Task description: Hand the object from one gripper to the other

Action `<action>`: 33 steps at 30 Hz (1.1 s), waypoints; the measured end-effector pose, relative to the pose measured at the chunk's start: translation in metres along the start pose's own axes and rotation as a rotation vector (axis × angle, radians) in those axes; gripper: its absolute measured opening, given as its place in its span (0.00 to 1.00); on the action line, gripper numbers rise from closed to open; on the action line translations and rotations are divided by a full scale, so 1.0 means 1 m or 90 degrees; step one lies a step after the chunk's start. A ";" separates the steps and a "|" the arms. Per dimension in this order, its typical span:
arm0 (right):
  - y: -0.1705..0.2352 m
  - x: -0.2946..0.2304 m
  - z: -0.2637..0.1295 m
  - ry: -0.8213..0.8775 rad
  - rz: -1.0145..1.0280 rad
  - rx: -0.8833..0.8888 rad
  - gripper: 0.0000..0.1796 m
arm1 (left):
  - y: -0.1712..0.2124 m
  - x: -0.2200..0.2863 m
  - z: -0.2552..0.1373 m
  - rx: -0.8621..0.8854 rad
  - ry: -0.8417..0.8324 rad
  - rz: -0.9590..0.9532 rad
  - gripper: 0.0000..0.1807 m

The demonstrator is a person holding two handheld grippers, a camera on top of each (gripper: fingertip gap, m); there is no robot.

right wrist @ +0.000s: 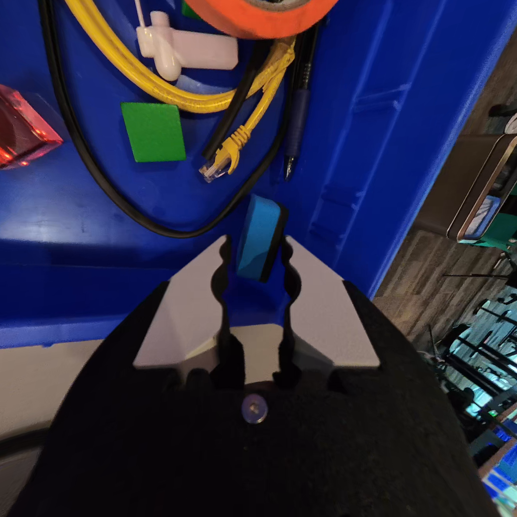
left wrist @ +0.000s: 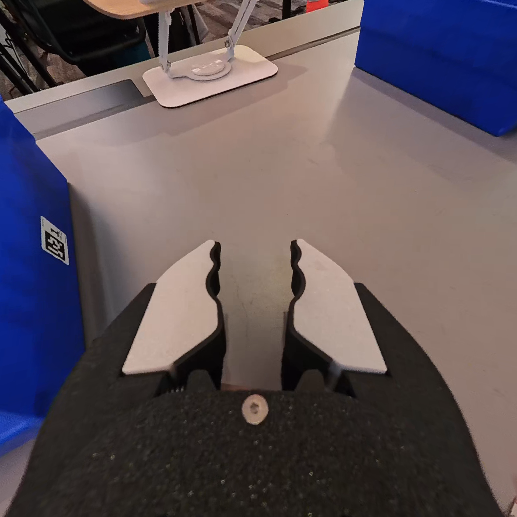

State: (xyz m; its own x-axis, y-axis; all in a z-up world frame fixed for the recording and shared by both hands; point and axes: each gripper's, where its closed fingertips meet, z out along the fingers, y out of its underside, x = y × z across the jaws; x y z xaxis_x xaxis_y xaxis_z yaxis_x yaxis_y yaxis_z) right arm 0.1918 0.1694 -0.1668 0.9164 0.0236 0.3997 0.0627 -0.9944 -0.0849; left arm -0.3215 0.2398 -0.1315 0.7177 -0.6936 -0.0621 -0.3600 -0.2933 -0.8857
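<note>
My right gripper (right wrist: 256, 246) is over the blue bin (right wrist: 363, 140) and is shut on a blue foam block with a black backing (right wrist: 260, 237). The block stands on edge, tilted, between the fingertips, with its black side against the right finger. My left gripper (left wrist: 255, 246) is open and empty, low over the grey table (left wrist: 279, 173). The block and the right gripper do not show in the left wrist view.
The bin holds a yellow network cable (right wrist: 229, 156), a black cable (right wrist: 84, 156), a green square (right wrist: 154, 131), a pen (right wrist: 296, 126), a white plastic part (right wrist: 184, 50), an orange tape roll (right wrist: 260, 16) and a red clear block (right wrist: 22, 131). Blue bins (left wrist: 436, 61) (left wrist: 28, 279) flank the table; a white stand base (left wrist: 209, 75) sits at the back. The gap from one gripper's tips to the other's is roughly 50 cm.
</note>
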 end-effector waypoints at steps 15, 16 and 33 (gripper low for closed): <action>-0.094 -0.066 -0.240 -0.143 -0.019 0.683 0.29 | 0.002 0.005 0.002 -0.005 0.034 -0.036 0.27; -0.097 -0.093 -0.254 -0.217 -0.039 0.734 0.29 | 0.002 0.006 0.002 -0.003 0.039 -0.039 0.28; -0.073 -0.320 -0.209 -0.836 -0.155 0.706 0.32 | -0.032 0.064 -0.053 0.030 0.393 0.035 0.29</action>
State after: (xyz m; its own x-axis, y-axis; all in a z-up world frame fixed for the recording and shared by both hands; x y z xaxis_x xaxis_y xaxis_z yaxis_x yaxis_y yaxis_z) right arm -0.1884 0.2126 -0.0974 0.4950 0.7705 -0.4016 -0.0588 -0.4314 -0.9002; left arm -0.2963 0.1700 -0.0830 0.2164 -0.9635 0.1578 -0.3496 -0.2274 -0.9089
